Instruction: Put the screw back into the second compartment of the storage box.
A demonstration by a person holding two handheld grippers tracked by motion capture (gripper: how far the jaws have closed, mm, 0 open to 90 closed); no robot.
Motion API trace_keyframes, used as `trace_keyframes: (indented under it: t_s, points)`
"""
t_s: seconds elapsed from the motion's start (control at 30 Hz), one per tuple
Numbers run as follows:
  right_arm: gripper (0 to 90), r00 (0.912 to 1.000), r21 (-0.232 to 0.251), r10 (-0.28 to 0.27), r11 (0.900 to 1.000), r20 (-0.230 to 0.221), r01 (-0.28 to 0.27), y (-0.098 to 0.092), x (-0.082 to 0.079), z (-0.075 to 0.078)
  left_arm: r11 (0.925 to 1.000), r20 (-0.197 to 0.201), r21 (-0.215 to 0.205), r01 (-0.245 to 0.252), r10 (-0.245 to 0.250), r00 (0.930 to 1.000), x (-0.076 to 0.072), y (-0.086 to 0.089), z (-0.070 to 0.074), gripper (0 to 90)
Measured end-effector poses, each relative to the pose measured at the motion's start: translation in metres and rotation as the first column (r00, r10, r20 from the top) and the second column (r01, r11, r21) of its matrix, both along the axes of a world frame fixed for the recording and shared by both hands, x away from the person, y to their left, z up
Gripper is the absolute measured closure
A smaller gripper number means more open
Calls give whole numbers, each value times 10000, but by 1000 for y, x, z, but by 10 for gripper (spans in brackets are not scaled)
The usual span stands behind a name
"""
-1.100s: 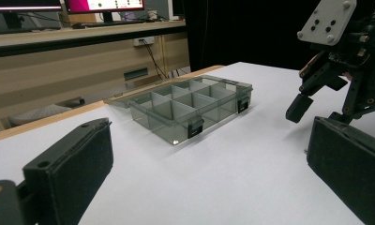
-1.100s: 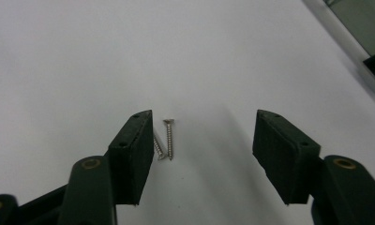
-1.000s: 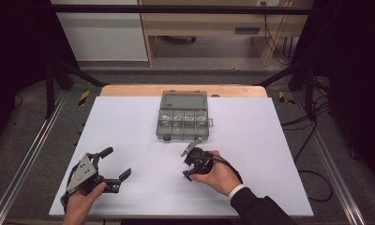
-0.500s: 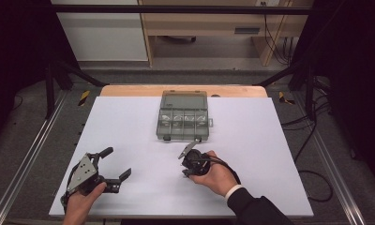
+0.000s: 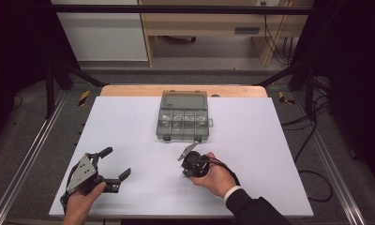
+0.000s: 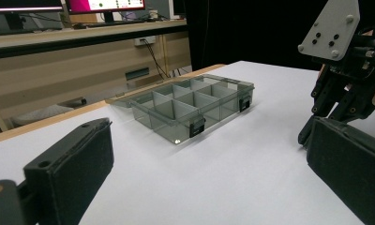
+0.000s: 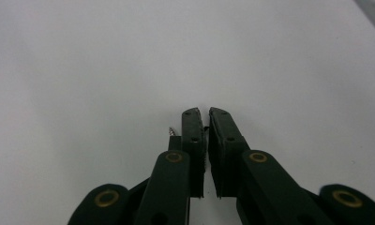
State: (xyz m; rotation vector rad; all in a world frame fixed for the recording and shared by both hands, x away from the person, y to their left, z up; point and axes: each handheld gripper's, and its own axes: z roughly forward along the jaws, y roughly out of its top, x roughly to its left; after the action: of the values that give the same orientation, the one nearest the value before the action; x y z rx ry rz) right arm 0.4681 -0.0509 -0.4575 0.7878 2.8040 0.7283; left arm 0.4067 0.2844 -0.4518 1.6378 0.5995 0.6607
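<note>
The right gripper (image 5: pixel 189 158) is sitting near the middle of the white table (image 5: pixel 279 154), just in front of the box (image 5: pixel 183 117), with the person's right hand (image 5: pixel 217 178) wrapped round its body. Its jaws have just been closing and are now standing nearly together, with only a thin slit between the pads; in the right gripper view (image 7: pixel 206 115) a tiny metal piece (image 7: pixel 172 131), perhaps a screw, is peeking out beside one jaw at the table surface, and whether the pads are pinching it cannot be told. The left gripper (image 5: pixel 114 163) is resting at the near left corner of the table, well apart from the box, held by the left hand (image 5: pixel 82 201), and its jaws are standing wide with nothing between them. The box is a smoky clear plastic case lying toward the far edge of the table, its lid folded back flat behind it; in the left gripper view (image 6: pixel 195 104) its dividers are showing several compartments and two dark latches on the near wall. What is lying in the compartments is too small to tell.
</note>
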Motion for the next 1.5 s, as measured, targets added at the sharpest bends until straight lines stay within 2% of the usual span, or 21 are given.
trace_keyframes:
  t_s: [0.07,0.37,0.5,0.83,1.5]
  points:
    - [876,10000,50,-11,10000,-37,11,0,0,0,10000,-2,-1,14,-14,10000,0,0,0,6]
    - [878,10000,157,-7,9999,-10,7,-2,0,0,10000,-5,2,24,-24,10000,0,0,0,7]
    - [878,10000,362,-78,9993,53,76,-4,0,3,10000,-1,-9,34,-34,10000,0,0,0,6]
    - [878,9991,833,-246,9963,346,217,-12,0,11,10000,24,3,36,-37,10000,0,-1,0,7]
    - [879,9959,1137,-533,9925,729,448,-20,4,27,10000,40,-13,56,-55,10000,0,-1,0,6]
